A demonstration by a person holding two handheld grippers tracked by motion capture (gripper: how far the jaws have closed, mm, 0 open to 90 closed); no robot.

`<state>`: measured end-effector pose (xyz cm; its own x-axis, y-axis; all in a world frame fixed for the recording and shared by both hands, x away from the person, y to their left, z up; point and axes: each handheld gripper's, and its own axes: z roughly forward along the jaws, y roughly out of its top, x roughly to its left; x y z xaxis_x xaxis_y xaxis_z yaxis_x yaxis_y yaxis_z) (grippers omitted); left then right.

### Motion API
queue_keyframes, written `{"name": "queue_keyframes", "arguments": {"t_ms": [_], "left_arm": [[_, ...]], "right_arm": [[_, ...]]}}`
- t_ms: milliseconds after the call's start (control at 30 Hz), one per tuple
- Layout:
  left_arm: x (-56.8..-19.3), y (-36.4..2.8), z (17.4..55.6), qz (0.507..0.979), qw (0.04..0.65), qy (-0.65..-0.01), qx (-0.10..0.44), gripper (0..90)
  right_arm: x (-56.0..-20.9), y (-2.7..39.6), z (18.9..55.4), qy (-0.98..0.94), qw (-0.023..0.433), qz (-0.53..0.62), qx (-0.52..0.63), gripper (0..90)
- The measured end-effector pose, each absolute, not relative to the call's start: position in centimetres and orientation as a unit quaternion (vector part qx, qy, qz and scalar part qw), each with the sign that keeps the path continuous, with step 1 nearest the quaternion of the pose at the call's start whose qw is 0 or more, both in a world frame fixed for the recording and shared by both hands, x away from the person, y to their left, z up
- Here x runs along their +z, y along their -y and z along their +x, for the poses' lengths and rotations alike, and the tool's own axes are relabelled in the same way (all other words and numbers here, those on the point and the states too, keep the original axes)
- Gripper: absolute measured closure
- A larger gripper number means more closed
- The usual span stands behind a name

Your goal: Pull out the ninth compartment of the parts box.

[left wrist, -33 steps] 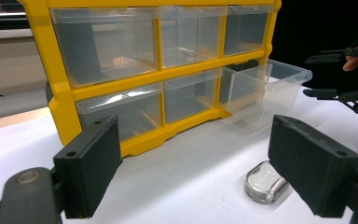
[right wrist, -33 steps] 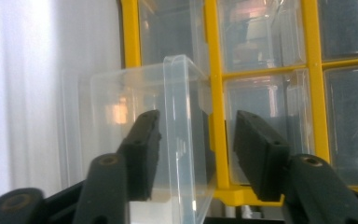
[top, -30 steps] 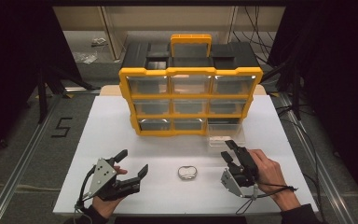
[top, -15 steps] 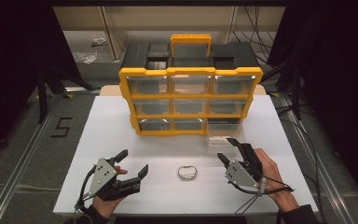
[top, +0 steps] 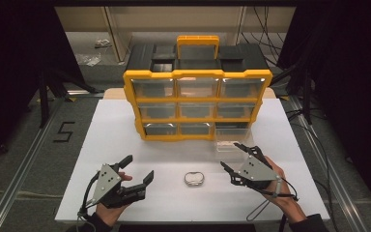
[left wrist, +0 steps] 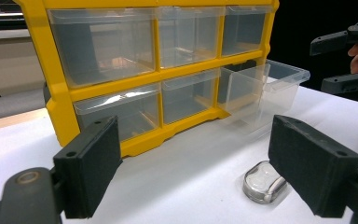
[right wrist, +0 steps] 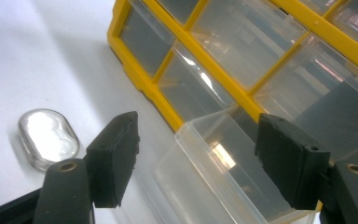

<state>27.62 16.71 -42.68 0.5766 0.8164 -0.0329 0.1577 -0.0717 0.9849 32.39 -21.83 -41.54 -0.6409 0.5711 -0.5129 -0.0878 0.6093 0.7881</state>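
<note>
The small clear case [top: 193, 179] lies flat on the white tabletop [top: 125, 145], between the left tongs [top: 136, 169] and right tongs [top: 233, 155] (both spread, pinching nothing); the right ones have just been opening, near a pulled-out clear drawer [top: 228, 144] of the yellow organizer [top: 198, 104]

A yellow plastic drawer cabinet [top: 197, 104] stands at the back middle of the white table [top: 125, 125]. A clear plastic drawer [top: 230, 144] juts out of its bottom right slot onto the table. In front, near the front edge, lies a small oval clear case [top: 193, 179], between the left gripper [top: 136, 170] and the right gripper [top: 234, 156].
</note>
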Motion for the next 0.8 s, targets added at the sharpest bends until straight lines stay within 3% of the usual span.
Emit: {"name": "queue_keyframes", "arguments": {"t_ms": [800], "left_arm": [[-42.7,-16.5,28.1,0.676,0.576,-0.363,0.283,16.3]], "right_arm": [[-41.7,20.1,31.5,-0.823,0.303,0.167,0.451,30.2]]}}
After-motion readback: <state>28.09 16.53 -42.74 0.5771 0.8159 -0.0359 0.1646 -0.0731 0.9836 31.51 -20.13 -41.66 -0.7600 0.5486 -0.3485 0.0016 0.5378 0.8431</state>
